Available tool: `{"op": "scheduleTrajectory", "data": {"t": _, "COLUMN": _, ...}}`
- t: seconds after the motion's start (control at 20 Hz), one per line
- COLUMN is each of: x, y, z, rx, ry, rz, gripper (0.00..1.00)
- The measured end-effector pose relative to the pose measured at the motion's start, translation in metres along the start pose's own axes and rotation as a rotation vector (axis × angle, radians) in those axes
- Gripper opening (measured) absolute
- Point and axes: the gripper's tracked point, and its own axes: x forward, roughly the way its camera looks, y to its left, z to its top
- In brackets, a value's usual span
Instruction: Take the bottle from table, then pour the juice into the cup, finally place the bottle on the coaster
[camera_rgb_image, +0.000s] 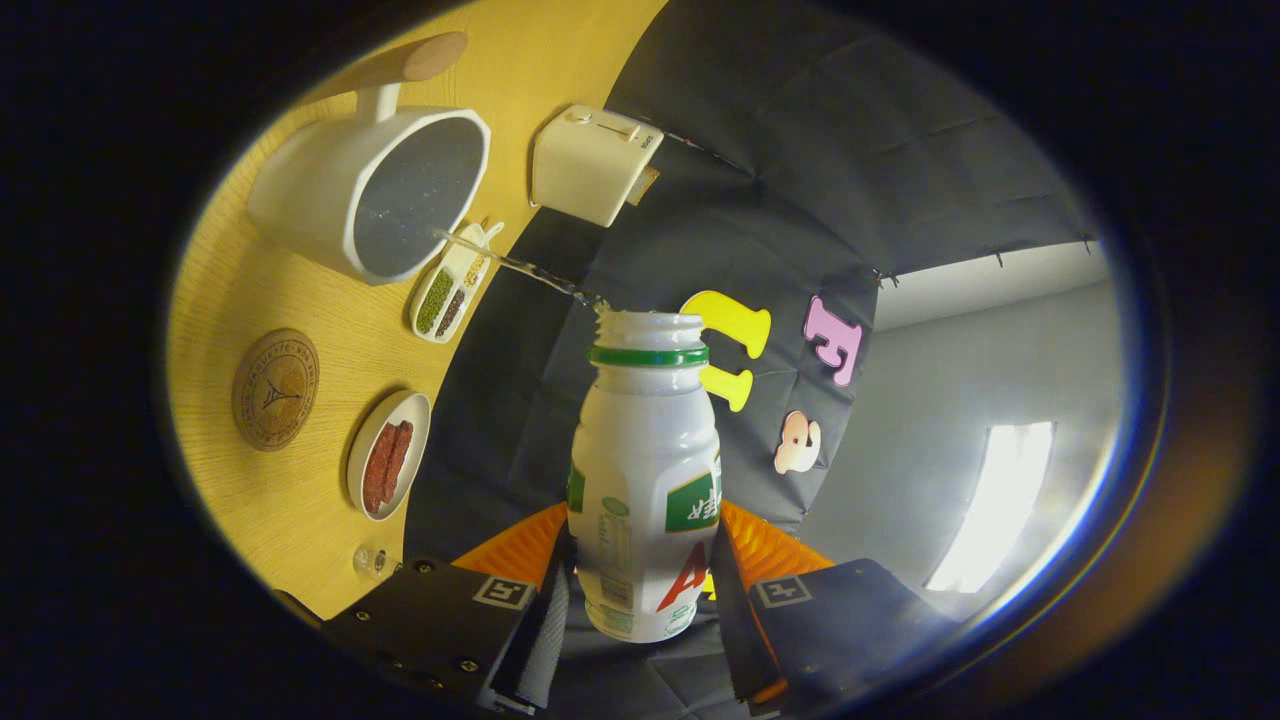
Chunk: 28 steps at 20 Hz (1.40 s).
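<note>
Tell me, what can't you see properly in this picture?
- Gripper view: how much juice is left, because the bottle is white and not see-through.
- Gripper view: how full the cup is; its dark inside hides the level.
- Gripper view: the bottle's bottom sides, covered by the gripper squeezing it.
- Gripper view: the design on the coaster, too small.

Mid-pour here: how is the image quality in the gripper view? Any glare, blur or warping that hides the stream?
Gripper view: strong fisheye warping bends the table edge; the window is blown out to white glare; the bottle, clamped in the tongs, is sharp with soft highlights; the stream reads thin but clear, arcing into the white cup; the far rim of the view goes dim.
</note>
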Motion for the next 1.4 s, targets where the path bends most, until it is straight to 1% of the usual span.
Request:
{"op": "scheduleTrajectory", "data": {"t": 0.85, "x": 0.009, "y": -0.017, "z": 0.02, "rx": -0.182, "ry": -0.095, "rz": -0.08, "gripper": 0.65}}
{"op": "scheduleTrajectory", "data": {"t": 1.4, "x": 0.002, "y": -0.02, "z": 0.043, "rx": -0.325, "ry": -0.164, "rz": -0.171, "gripper": 0.65}}
